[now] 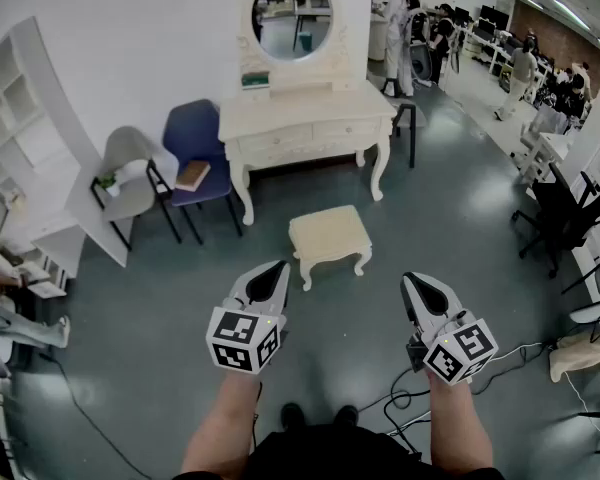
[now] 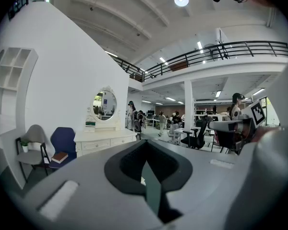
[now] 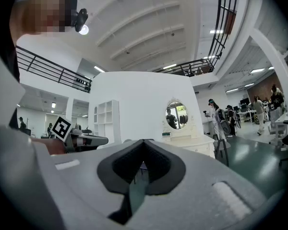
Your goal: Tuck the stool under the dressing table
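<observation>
Reckon on a stiff, fairly light stool, standing on the floor well in front of the dressing bench, likely sliding if pushed at the near seat edge with left tongs and right tongs, both clenched empty

Cream painted wooden stool, blue cloth chair, glossy floor

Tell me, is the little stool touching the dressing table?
Apart. The head view shows a strip of floor between the stool and the dressing table front legs.
</observation>
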The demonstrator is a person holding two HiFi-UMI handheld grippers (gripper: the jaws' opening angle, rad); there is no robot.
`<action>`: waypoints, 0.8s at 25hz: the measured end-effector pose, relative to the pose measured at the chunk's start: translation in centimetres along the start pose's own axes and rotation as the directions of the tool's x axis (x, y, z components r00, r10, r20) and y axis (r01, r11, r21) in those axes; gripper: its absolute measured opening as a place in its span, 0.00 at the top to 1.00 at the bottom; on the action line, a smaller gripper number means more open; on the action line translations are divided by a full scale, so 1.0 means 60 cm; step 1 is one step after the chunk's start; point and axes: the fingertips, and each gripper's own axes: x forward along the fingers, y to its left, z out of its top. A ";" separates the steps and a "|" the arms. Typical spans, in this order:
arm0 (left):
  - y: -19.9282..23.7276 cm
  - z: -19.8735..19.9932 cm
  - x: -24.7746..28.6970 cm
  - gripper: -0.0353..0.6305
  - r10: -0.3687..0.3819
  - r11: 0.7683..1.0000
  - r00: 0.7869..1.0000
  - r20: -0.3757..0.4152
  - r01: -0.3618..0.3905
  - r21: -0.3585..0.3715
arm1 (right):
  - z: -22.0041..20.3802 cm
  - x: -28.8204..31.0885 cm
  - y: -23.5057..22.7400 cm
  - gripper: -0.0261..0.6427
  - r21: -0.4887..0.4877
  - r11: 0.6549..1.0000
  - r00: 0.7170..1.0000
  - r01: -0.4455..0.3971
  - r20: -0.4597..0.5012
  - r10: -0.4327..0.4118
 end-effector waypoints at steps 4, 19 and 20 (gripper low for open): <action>-0.012 -0.013 -0.003 0.92 0.007 1.000 1.000 -0.014 -0.007 -0.004 | -0.003 -0.017 -0.003 0.96 0.003 1.000 1.000 -0.005 0.010 0.005; -0.103 -0.001 -0.003 0.92 0.017 0.999 1.000 -0.004 -0.017 0.030 | 0.002 -0.130 -0.076 0.95 0.118 0.993 0.996 0.020 0.084 -0.030; -0.111 -0.002 -0.003 0.92 0.015 0.999 1.000 -0.001 -0.015 0.031 | 0.000 -0.134 -0.077 0.95 0.120 0.993 0.996 0.016 0.083 -0.026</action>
